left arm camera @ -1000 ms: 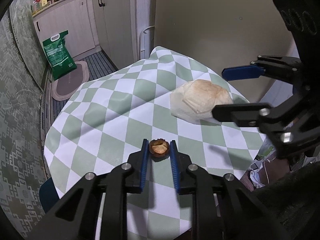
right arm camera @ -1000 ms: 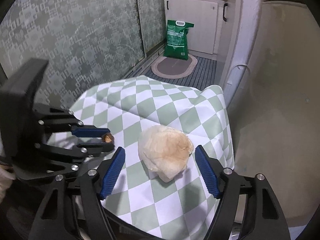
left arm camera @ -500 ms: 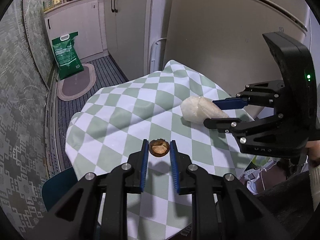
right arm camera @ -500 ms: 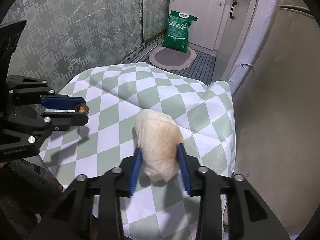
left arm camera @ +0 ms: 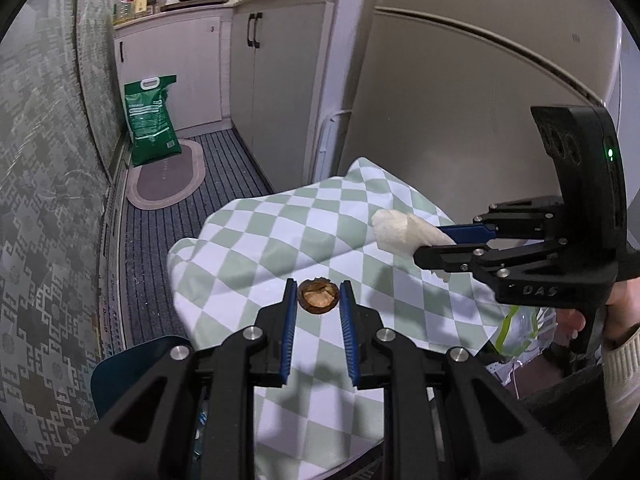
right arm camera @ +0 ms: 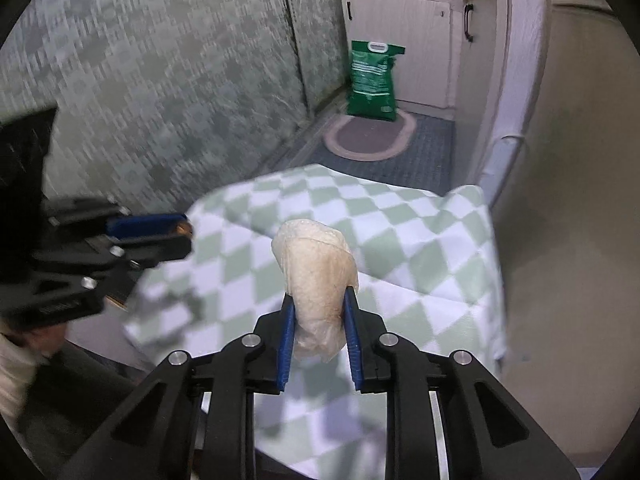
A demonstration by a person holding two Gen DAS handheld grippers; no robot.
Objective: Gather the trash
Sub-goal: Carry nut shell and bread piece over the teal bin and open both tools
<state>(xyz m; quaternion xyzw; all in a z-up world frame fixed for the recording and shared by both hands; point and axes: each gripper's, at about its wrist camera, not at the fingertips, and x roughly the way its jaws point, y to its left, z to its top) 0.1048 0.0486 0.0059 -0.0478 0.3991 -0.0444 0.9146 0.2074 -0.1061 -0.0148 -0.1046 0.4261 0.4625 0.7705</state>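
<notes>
My left gripper point(left arm camera: 318, 294) is shut on a brown walnut shell point(left arm camera: 319, 296) and holds it above the green and white checked tablecloth point(left arm camera: 280, 236). My right gripper point(right arm camera: 318, 300) is shut on a crumpled stained paper napkin point(right arm camera: 318, 276) and holds it above the table. In the left wrist view the right gripper point(left arm camera: 434, 246) comes in from the right with the napkin point(left arm camera: 404, 232) sticking out of it. In the right wrist view the left gripper point(right arm camera: 182, 236) is at the left with the walnut shell point(right arm camera: 185, 229) at its tips.
A clear plastic bag point(left arm camera: 520, 332) hangs by the table's right edge. A dark blue stool point(left arm camera: 132, 368) stands at the table's near left. A green sack point(left arm camera: 150, 118) and an oval mat point(left arm camera: 166, 178) are on the kitchen floor. A fridge point(left arm camera: 460, 120) stands behind the table.
My right gripper shut on the napkin and lifted it off the cloth. Both grippers rose and pulled back from the table. The left gripper kept hold of the walnut shell.
</notes>
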